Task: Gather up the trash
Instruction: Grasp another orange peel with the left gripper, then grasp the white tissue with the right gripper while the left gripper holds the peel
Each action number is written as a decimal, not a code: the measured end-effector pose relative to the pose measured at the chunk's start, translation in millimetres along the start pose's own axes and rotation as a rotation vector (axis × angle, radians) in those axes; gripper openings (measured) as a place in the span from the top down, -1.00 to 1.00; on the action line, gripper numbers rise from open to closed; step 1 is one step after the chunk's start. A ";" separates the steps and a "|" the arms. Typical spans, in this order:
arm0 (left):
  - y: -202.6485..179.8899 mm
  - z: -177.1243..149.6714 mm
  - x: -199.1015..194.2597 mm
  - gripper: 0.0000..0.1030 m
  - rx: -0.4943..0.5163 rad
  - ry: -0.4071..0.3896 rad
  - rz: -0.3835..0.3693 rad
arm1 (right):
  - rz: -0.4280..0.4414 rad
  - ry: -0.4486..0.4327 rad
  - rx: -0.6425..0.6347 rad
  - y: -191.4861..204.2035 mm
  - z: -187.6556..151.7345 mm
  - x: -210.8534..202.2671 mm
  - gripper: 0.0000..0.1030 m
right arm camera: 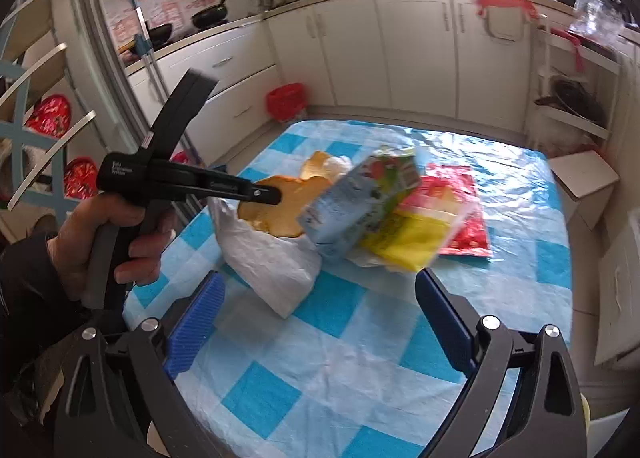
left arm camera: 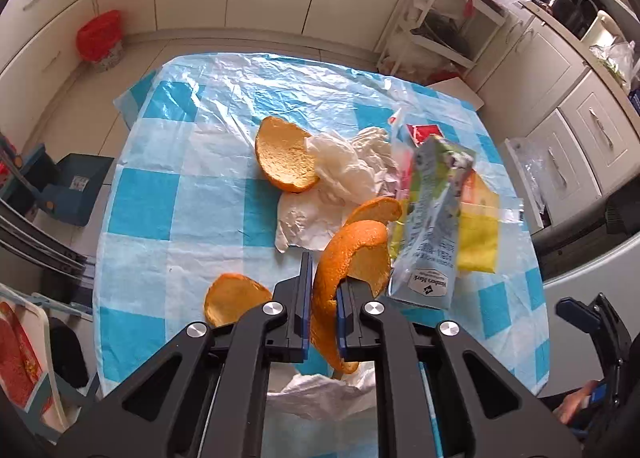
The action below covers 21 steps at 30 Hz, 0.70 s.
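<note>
Trash lies in a heap near the middle of the surface, which is covered with a blue and white checked plastic sheet. The left tool is closed on a curled strip of orange peel; its two blue pads press the peel from both sides. Just left of this tool lies a smaller peel piece, and a large peel cup rests further away against crumpled white paper. A pale blue carton leans beside the held peel, partly over a yellow wrapper. In the right wrist view, the right tool stands wide open above the sheet, with nothing between its pads. A white bag is just beyond it, under the left tool. A red wrapper lies behind the yellow one.
</note>
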<state>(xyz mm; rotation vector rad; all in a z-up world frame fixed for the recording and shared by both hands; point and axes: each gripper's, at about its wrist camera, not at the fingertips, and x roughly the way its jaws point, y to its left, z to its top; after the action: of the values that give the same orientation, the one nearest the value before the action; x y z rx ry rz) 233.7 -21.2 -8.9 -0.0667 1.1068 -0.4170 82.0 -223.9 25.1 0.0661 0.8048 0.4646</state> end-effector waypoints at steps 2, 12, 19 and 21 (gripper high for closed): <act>-6.7 -6.6 -8.9 0.83 0.020 0.003 -0.033 | 0.014 0.000 -0.068 20.0 1.4 6.2 -0.79; -17.3 -36.4 -24.9 0.83 -0.006 0.038 -0.183 | 0.186 0.125 -0.087 49.9 -9.6 47.9 -0.31; -6.1 -49.2 -10.4 0.83 -0.028 0.044 -0.119 | 0.191 0.263 -0.140 52.3 -37.8 54.5 0.18; -0.6 -50.8 -10.5 0.83 -0.043 0.043 -0.115 | 0.158 0.229 -0.143 52.2 -38.9 50.1 -0.19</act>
<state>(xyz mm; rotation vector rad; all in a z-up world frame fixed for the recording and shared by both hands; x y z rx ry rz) 185.0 -10.2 -22.8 -0.1605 1.1583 -0.4999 64.8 -160.3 -24.0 -0.0582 0.9922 0.6867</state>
